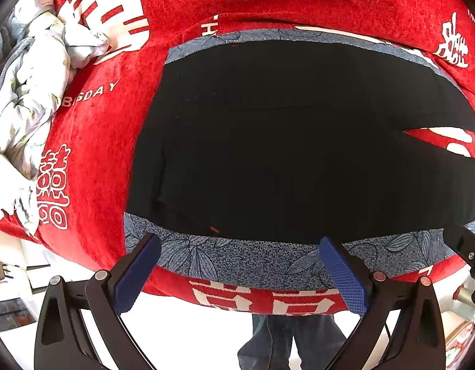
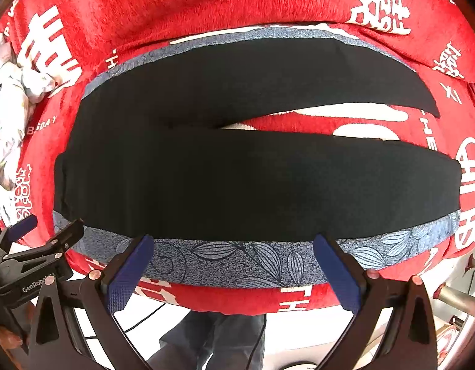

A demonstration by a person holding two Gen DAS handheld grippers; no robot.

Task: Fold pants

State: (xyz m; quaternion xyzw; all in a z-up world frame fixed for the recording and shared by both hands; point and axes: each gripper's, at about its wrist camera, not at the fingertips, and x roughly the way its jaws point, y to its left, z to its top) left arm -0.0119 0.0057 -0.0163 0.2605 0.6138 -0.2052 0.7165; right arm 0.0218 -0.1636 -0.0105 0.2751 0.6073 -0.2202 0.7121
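We see the black pants (image 2: 237,182) lying just ahead of both spread, empty tongs, left tongs (image 1: 240,259) and right tongs (image 2: 234,256), long axis running left-right, legs toward frame right.

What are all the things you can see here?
pants: one, black, spread flat on the mat, legs apart toward the right
mat: one, blue with leaf print, under the pants, on the blanket
blanket: one, red with white characters, covering the whole surface
bedding: one crumpled heap, pale floral, far left on the blanket
cable: one, black, on the white floor below
person's legs: dark blue trousers, standing at the near edge
left gripper: black with blue pads, jaws open over the mat's near edge
right gripper: same colours, jaws open over the mat's near edge
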